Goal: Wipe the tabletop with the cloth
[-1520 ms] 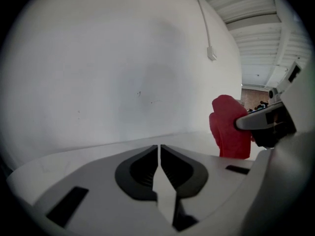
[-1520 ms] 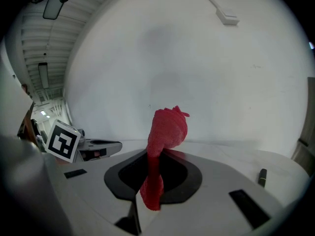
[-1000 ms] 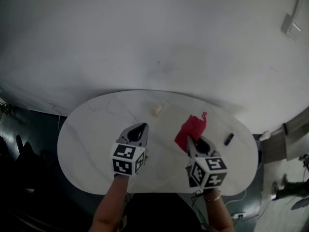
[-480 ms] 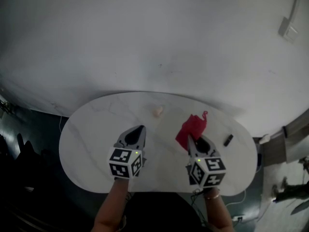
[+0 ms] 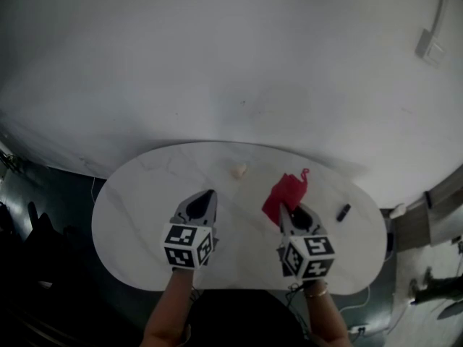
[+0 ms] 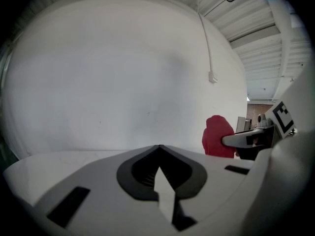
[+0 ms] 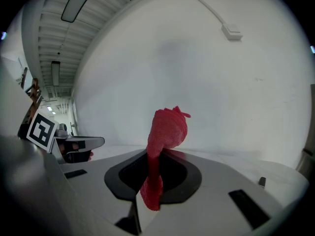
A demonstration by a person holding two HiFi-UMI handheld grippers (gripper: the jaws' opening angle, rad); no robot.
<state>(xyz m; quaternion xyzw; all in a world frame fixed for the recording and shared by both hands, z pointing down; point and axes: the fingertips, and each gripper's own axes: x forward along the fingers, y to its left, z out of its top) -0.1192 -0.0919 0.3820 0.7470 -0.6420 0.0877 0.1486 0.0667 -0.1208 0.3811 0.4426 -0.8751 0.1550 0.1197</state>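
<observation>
Cloth (image 5: 286, 192), red and bunched, is clamped in the closed jaws of the right gripper (image 5: 285, 212), sticking up past the tips over the right half of the tabletop (image 5: 145, 201). Left gripper (image 5: 209, 195) has its jaws fully together and empty, over the middle. Small beige lump (image 5: 238, 170) sits near the far edge, dark object (image 5: 343, 212) near the right end.

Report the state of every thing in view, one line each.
left tongs, shut, nothing between them
right tongs, shut on the red cloth
red cloth, bunched, pinched low, sticking up past the jaws
tabletop, white marble, level
beige lump, lying near the far edge, untouched
black item, lying near the right end, untouched
</observation>
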